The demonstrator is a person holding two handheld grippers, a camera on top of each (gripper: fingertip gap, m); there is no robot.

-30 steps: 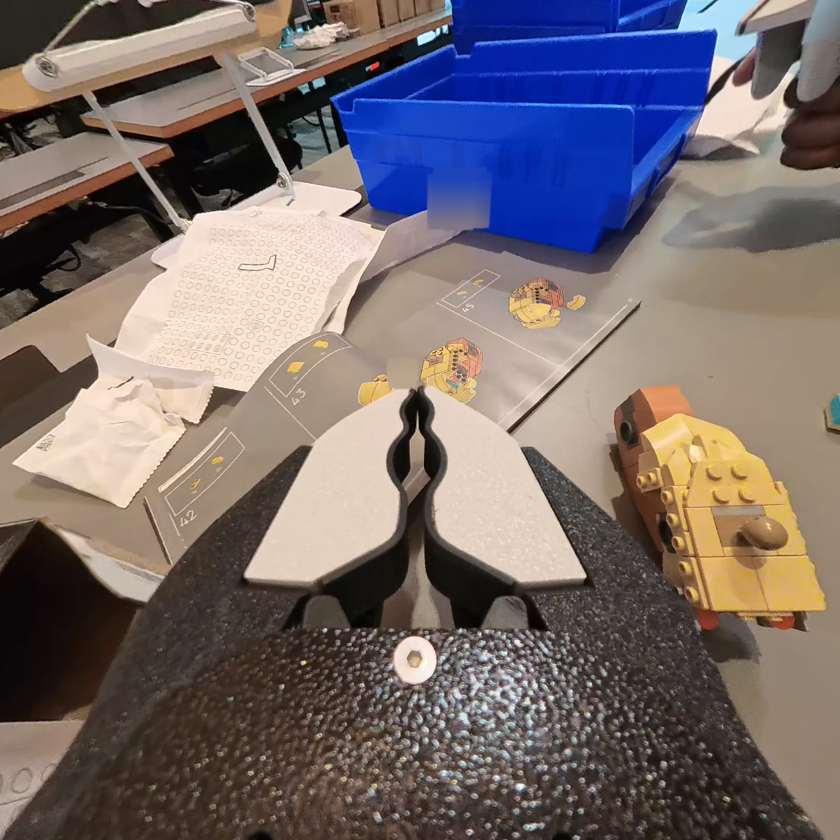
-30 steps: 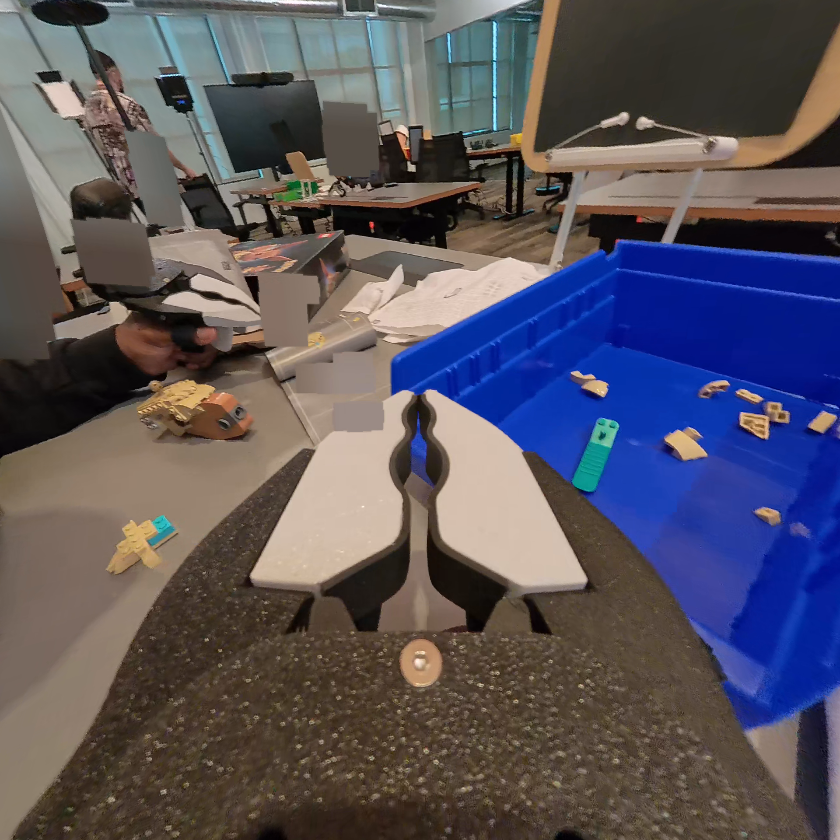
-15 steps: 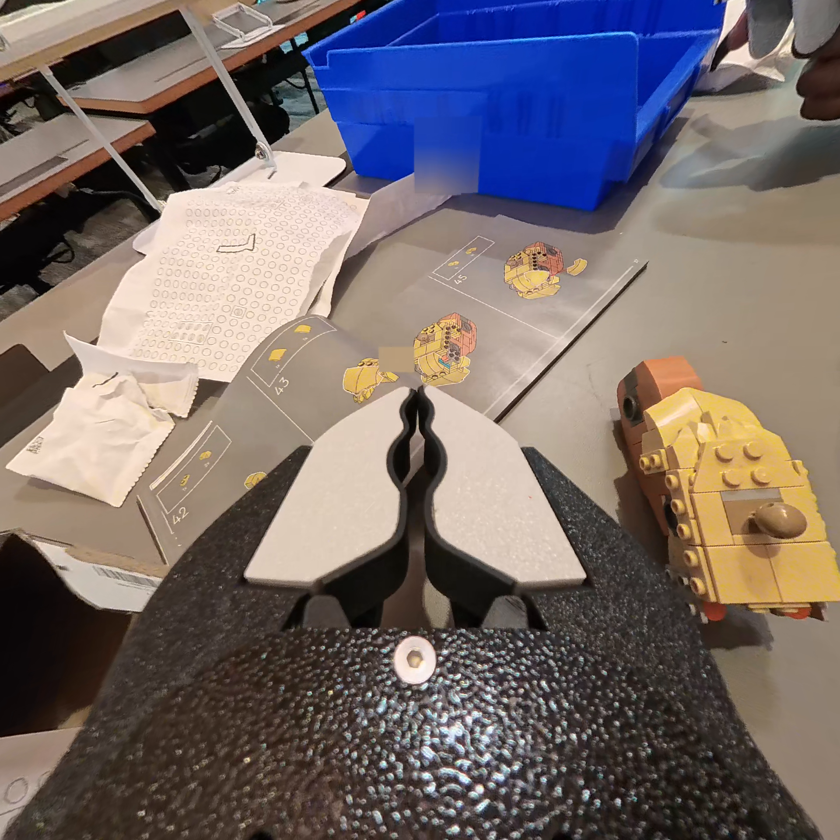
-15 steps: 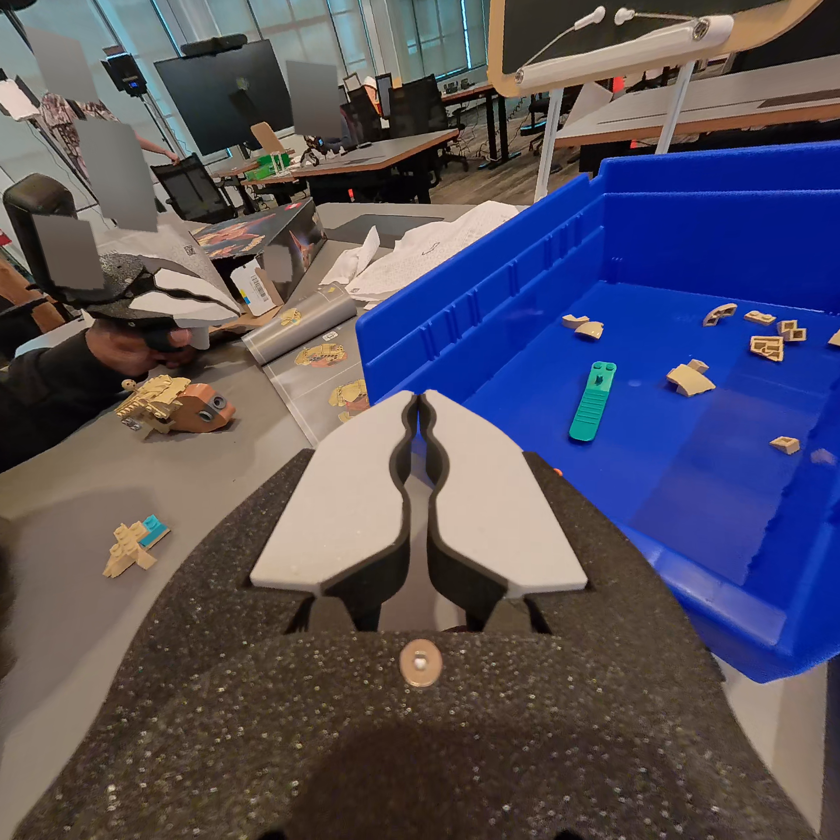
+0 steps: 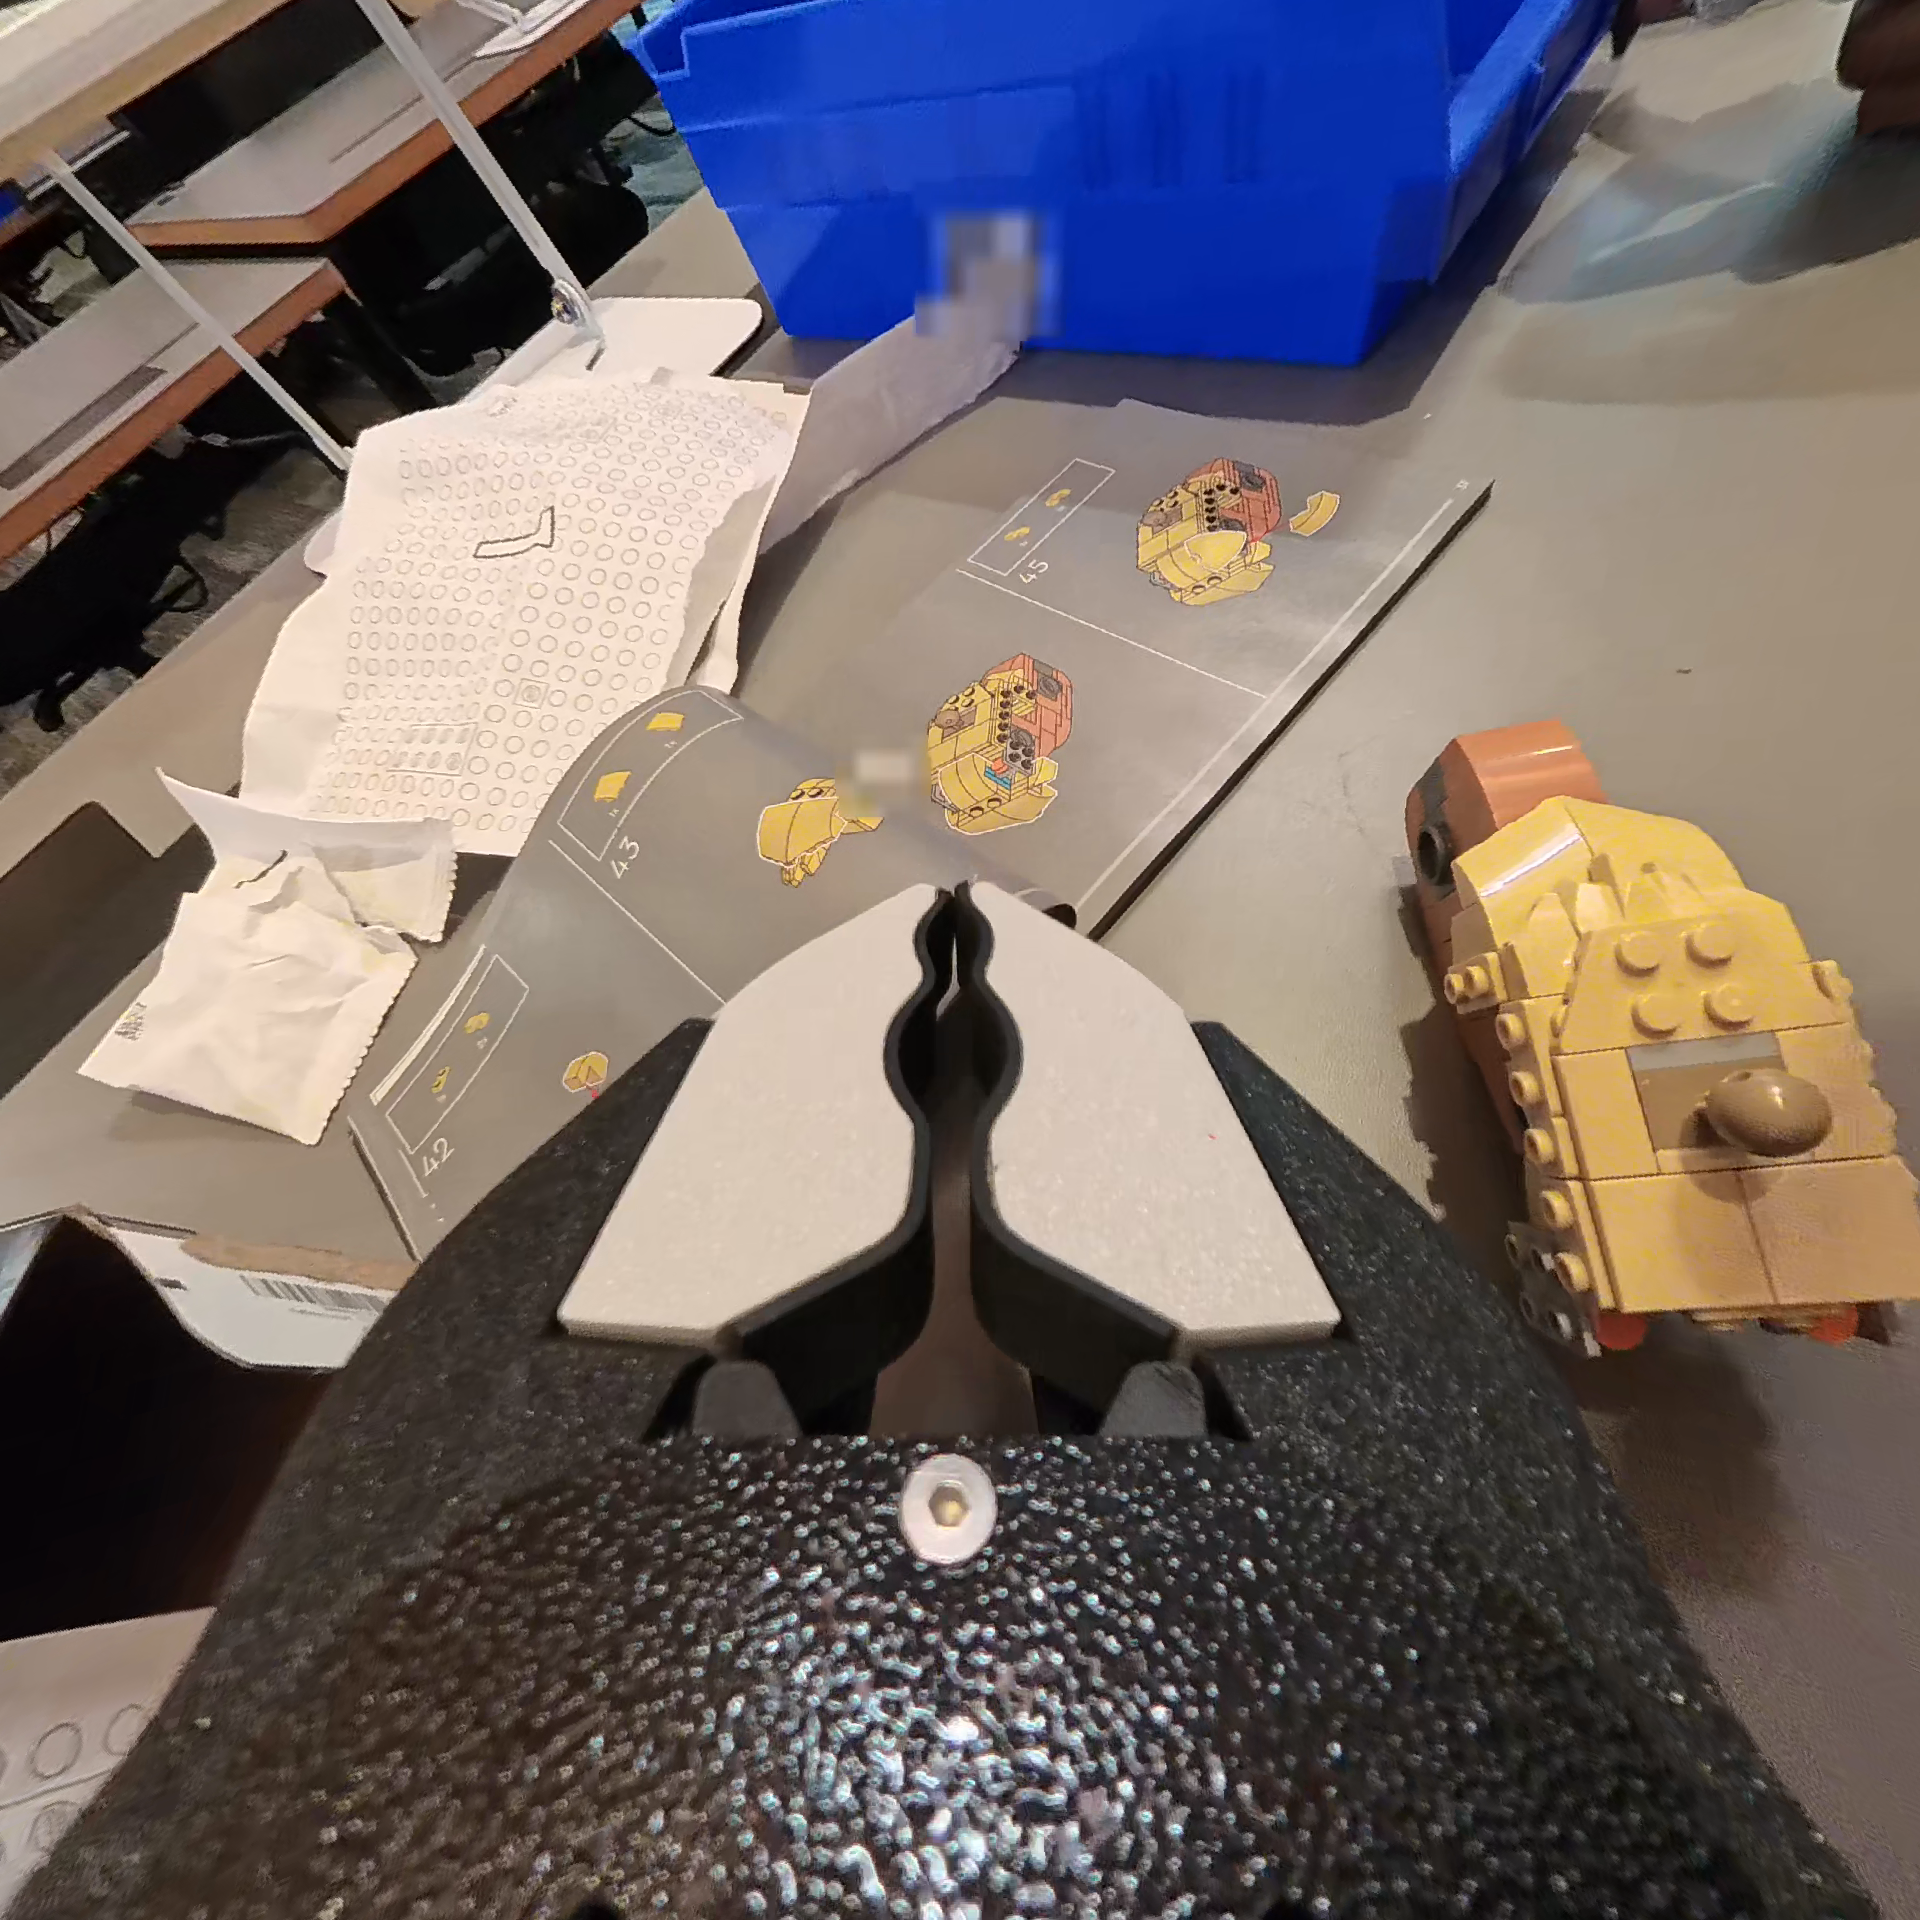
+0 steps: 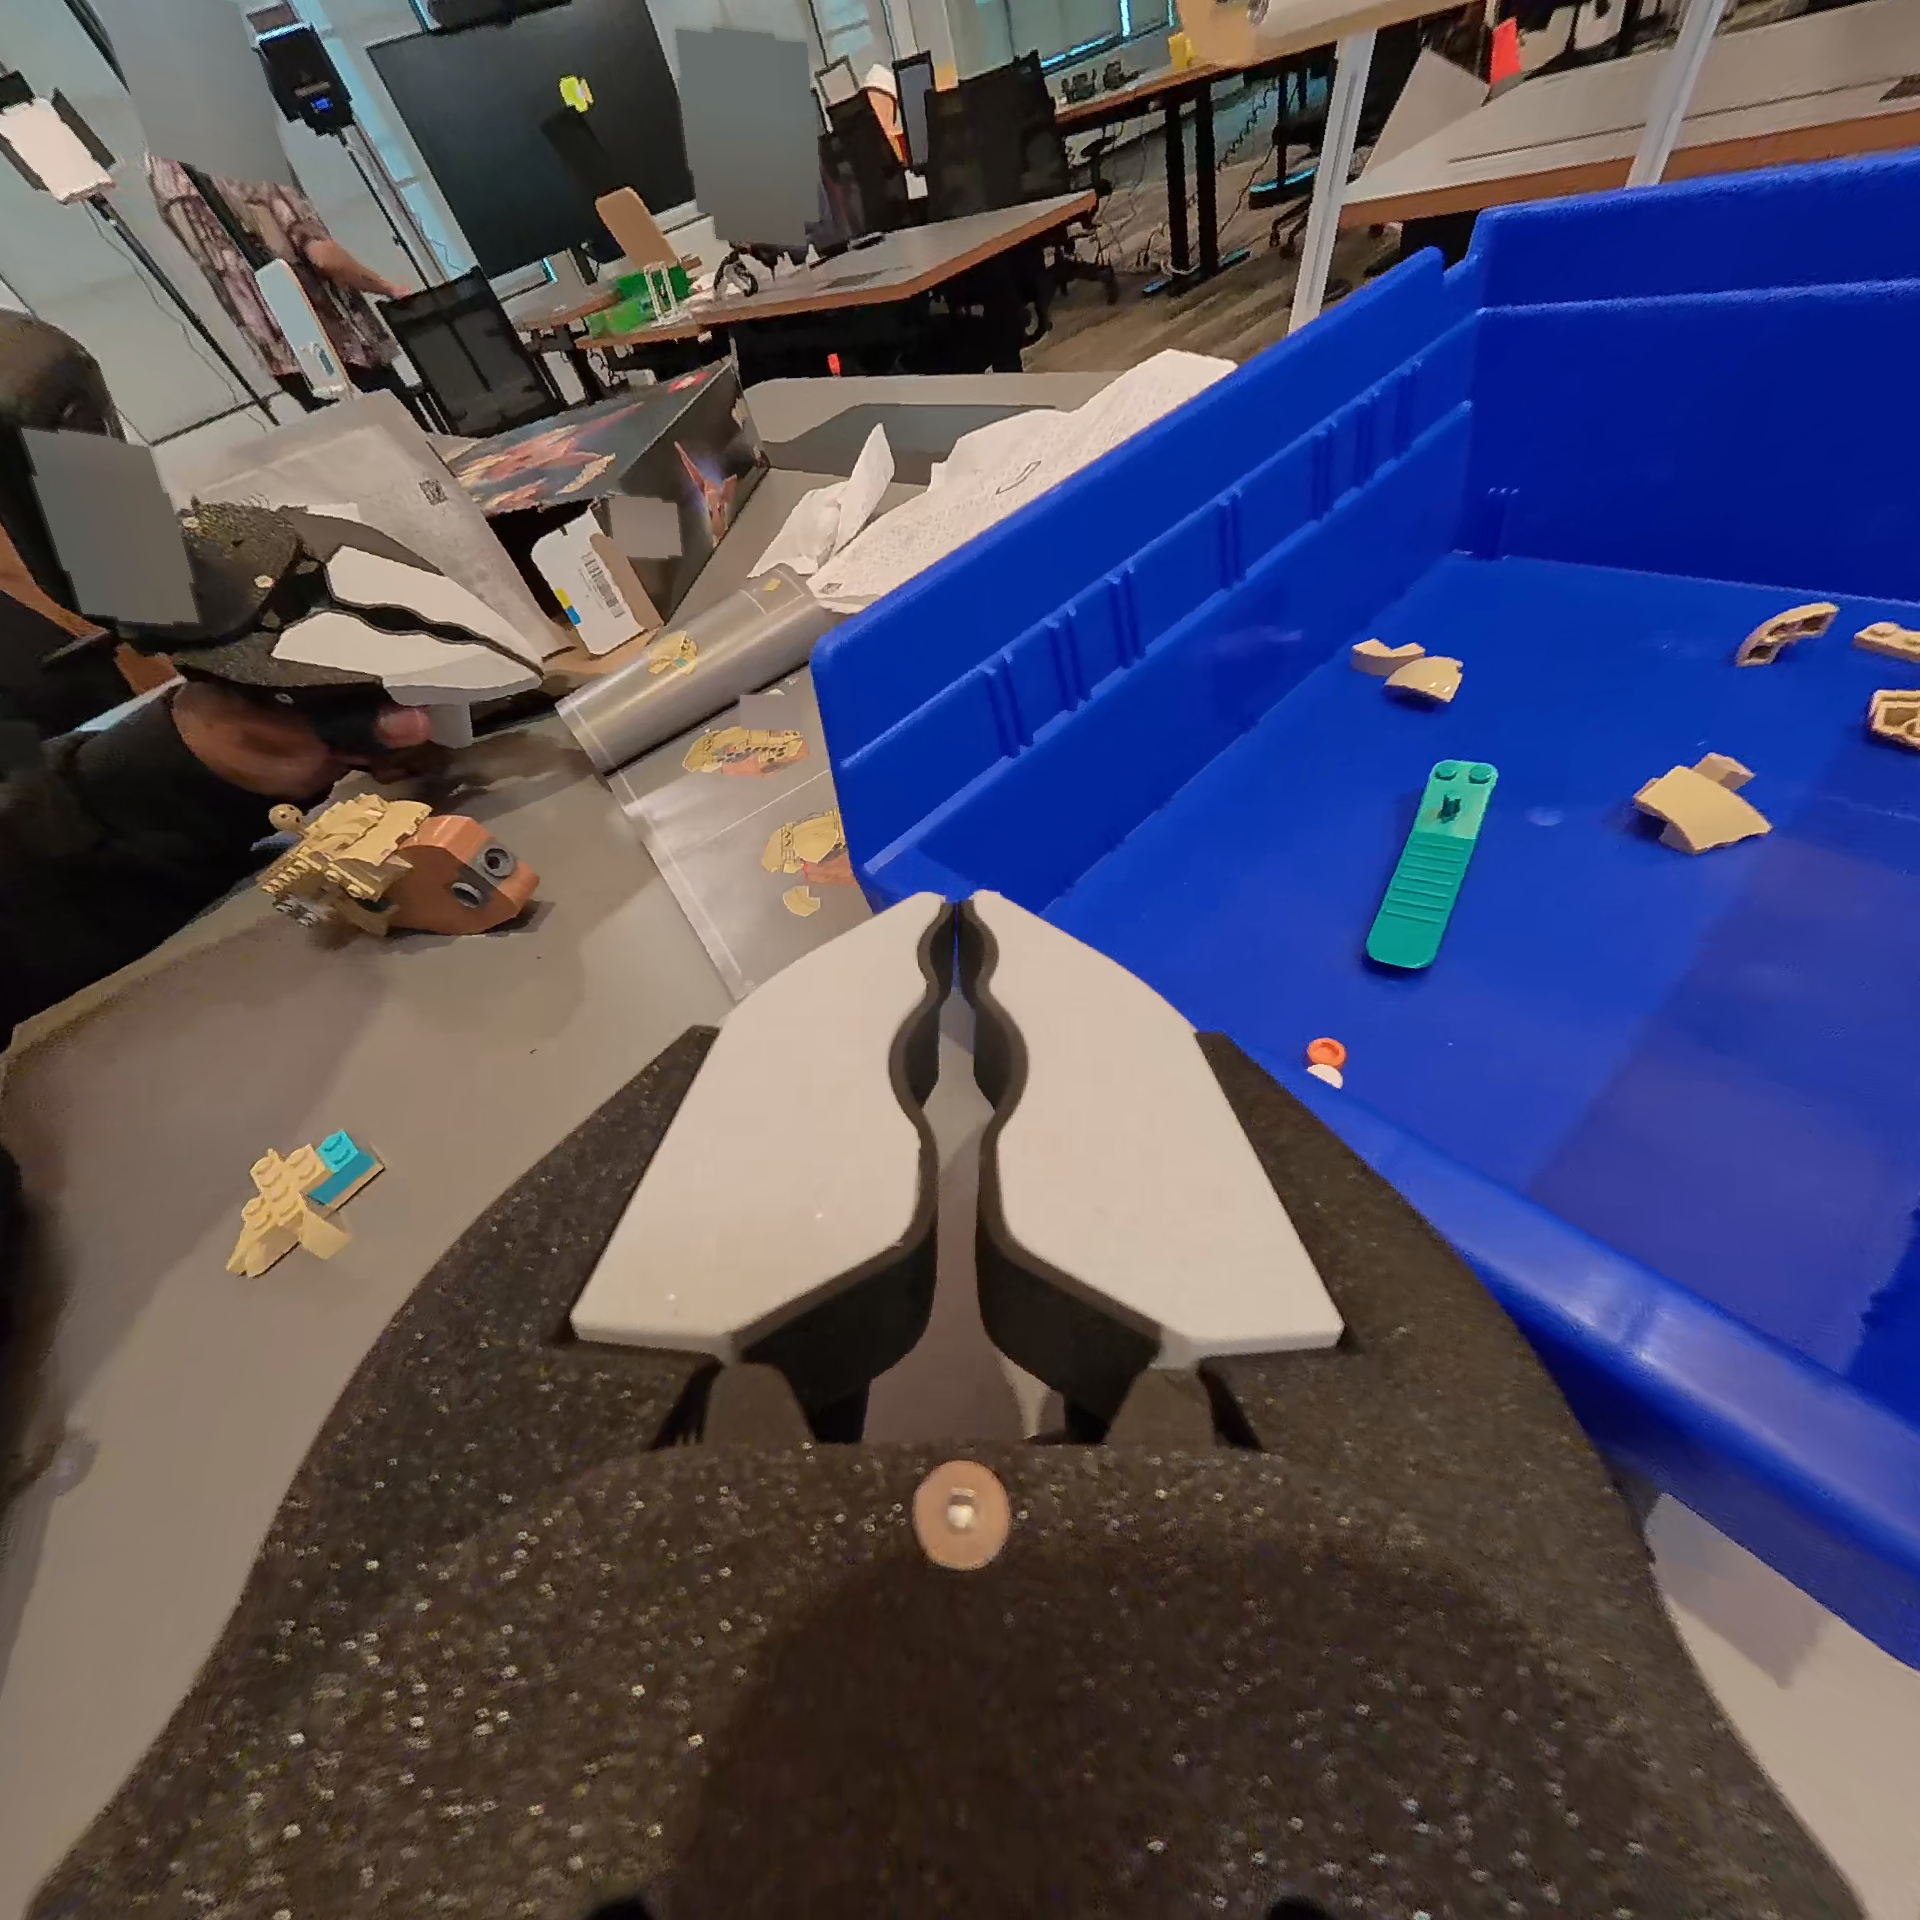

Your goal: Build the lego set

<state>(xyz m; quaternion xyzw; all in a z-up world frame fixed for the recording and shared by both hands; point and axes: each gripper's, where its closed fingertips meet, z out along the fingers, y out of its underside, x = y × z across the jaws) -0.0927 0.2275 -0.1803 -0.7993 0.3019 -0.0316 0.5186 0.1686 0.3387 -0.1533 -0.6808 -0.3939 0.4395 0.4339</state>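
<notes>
The left gripper [image 5: 958, 891] is hovering clenched on nothing over the open booklet [image 5: 1091, 665], with the tan and brown brick model [image 5: 1652, 1081] sitting just beside it on the grey desk [image 5: 1558, 623]. The right gripper [image 6: 956, 909] (also clenched, tips meeting on air) is hanging at the near corner of the blue bin [image 6: 1143, 644], where a green tool [image 6: 1429, 868] and tan bricks [image 6: 1699, 810] are lying. A small brick cluster [image 6: 301, 1200] is resting near the desk's edge.

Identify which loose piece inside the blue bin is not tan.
The long teal ridged piece lying flat on the bin floor; a tiny orange stud aside, the others are tan.
</notes>
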